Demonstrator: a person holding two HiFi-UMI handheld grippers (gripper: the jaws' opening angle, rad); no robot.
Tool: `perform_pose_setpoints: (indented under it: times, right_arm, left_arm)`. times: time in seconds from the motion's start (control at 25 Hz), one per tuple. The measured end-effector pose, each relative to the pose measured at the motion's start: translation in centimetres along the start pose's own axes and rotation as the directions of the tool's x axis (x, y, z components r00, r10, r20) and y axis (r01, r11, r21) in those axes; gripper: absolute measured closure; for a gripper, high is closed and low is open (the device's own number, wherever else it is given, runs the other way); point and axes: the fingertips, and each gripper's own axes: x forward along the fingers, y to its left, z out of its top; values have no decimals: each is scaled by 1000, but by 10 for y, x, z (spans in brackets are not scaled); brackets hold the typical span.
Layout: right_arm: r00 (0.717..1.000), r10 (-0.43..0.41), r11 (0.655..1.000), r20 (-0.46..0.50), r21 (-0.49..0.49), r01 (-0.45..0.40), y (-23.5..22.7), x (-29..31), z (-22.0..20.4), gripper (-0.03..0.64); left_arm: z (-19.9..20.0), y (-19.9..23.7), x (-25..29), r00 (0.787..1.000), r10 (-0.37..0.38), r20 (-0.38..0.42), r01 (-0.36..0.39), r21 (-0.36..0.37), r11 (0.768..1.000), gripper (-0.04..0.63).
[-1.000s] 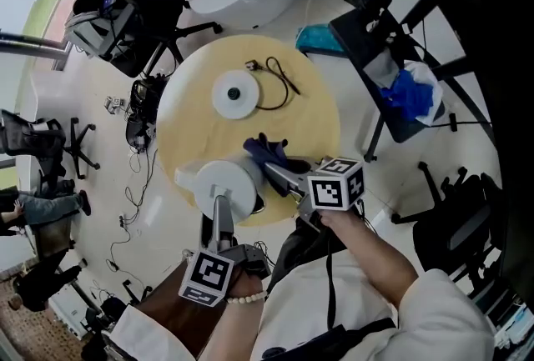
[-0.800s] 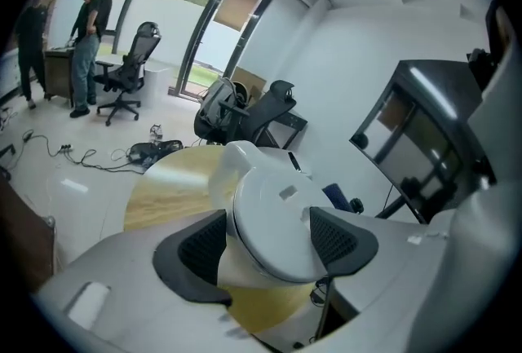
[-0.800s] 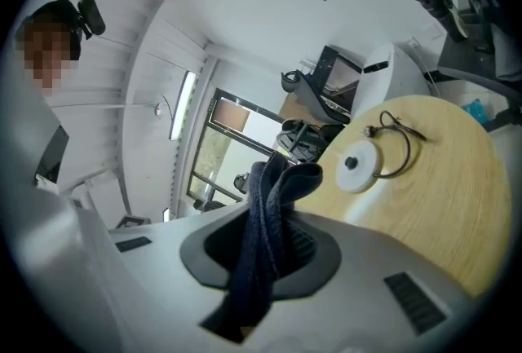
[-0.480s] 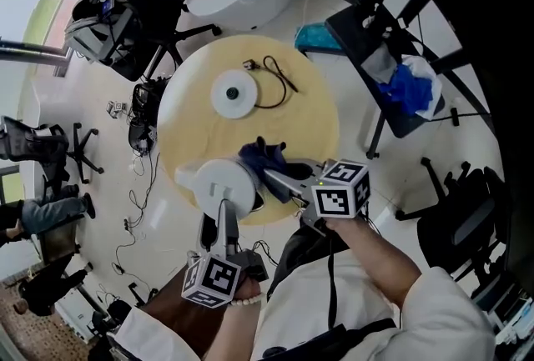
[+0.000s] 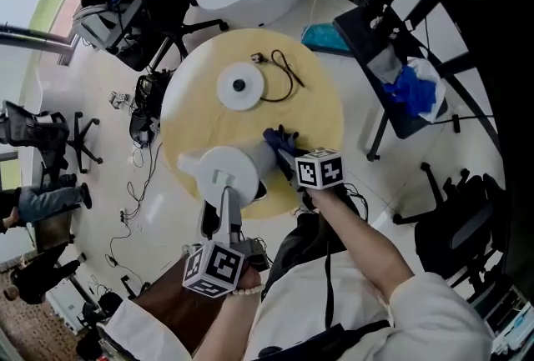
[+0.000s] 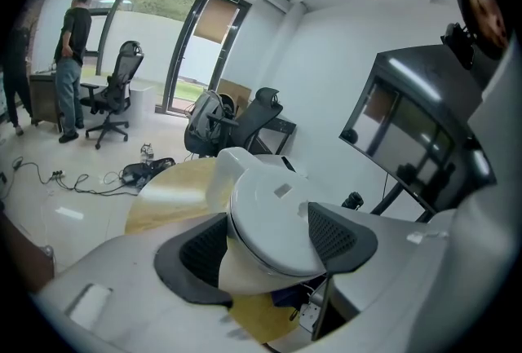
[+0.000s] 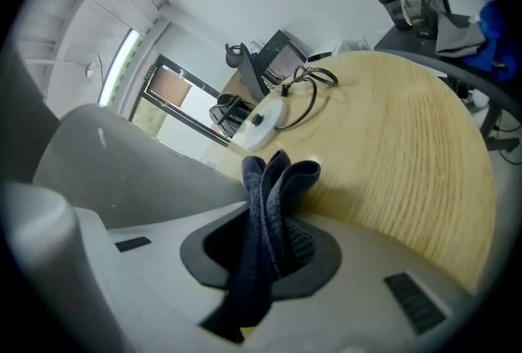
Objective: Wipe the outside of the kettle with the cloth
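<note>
A white kettle [image 5: 227, 174] stands on the near part of the round wooden table [image 5: 317, 109]. My left gripper [image 5: 225, 205] reaches in from below, its jaws set wide and both pads pressed on the kettle [image 6: 273, 217]; in the left gripper view [image 6: 273, 239] the lid fills the gap. My right gripper [image 5: 288, 159] is shut on a dark blue cloth [image 5: 279, 140], held against the kettle's right side. In the right gripper view [image 7: 265, 249] the cloth [image 7: 269, 205] sticks up from between the pads, with the grey kettle wall [image 7: 122, 172] close on the left.
The kettle's round base [image 5: 240, 87] and its black cord [image 5: 284, 72] lie at the table's far side. A black stand with a blue bag [image 5: 417, 92] is on the right. Office chairs [image 5: 50, 142] and floor cables stand left of the table. A person [image 6: 73, 50] stands far off.
My right gripper has dropped and moved in with the cloth, which now lies against the kettle's side. The left gripper has rolled a little while staying on the kettle.
</note>
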Motion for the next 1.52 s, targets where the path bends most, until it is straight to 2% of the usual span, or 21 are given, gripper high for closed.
perform_pose_setpoints:
  times: [0.08, 0.2, 0.36, 0.44, 0.52, 0.56, 0.64, 0.72, 0.76, 0.88, 0.96, 1.0, 1.12, 1.2, 1.28, 1.4, 1.52]
  right_arm:
    - [1000, -27, 1000, -5, 17, 27, -10, 6, -4, 551]
    - [1000, -23, 999, 11, 35, 22, -7, 4, -2, 551]
    - [994, 41, 999, 99, 22, -43, 32, -21, 21, 551]
    - [979, 110, 993, 171, 21, -115, 62, -44, 35, 551]
    - [945, 216, 972, 247, 38, -233, 90, -68, 50, 551]
    - [918, 280, 950, 281, 56, -307, 103, -80, 58, 551]
    - [856, 399, 883, 330, 115, -456, 120, -100, 68, 551]
    - [816, 468, 825, 340, 163, -541, 126, -112, 71, 551]
    - [809, 487, 817, 330, 156, -555, 126, -115, 72, 551]
    - [827, 482, 840, 289, 118, -530, 121, -115, 69, 551]
    - [827, 478, 841, 295, 118, -528, 122, -107, 62, 551]
    - [842, 452, 858, 296, 115, -501, 118, -101, 58, 551]
    - [908, 311, 926, 282, 125, -356, 85, -77, 42, 549]
    - [941, 213, 953, 263, 157, -260, 56, -59, 31, 549]
    - [961, 135, 964, 240, 194, -184, 29, -43, 20, 549]
    - [977, 63, 962, 205, 247, -114, 0, -23, 8, 549]
    - [988, 15, 962, 156, 267, -57, -23, -9, -4, 549]
  left_arm:
    - [-1, 1, 2, 1000, -3, 10, 3, 3, 1000, 281]
    - [-1, 3, 6, 1000, -7, 21, 7, 0, 1000, 281]
    - [1, 4, 13, 999, -8, 44, 9, -25, 1000, 281]
    - [2, 5, 16, 998, -7, 54, 9, -42, 999, 281]
    - [2, 5, 20, 998, -15, 58, 18, -58, 998, 281]
    - [3, 5, 21, 998, -23, 58, 27, -61, 998, 281]
    - [3, 5, 22, 998, -37, 57, 40, -52, 998, 281]
    - [2, 5, 22, 997, -44, 57, 46, -45, 998, 281]
    - [1, 5, 23, 997, -43, 57, 46, -46, 998, 281]
    - [-1, 4, 21, 997, -30, 71, 34, -56, 998, 281]
    - [-1, 4, 20, 996, -18, 82, 23, -62, 998, 281]
    - [-2, 4, 20, 996, -11, 83, 17, -70, 997, 282]
    - [-2, 1, 21, 997, 18, 81, -7, -127, 992, 282]
    - [-3, -4, 23, 996, 36, 79, -22, -181, 983, 282]
    - [-5, -8, 24, 995, 56, 82, -36, -225, 974, 282]
    - [-8, -9, 22, 994, 75, 81, -51, -272, 961, 281]
    - [-11, -11, 22, 996, 55, 68, -34, -275, 961, 283]
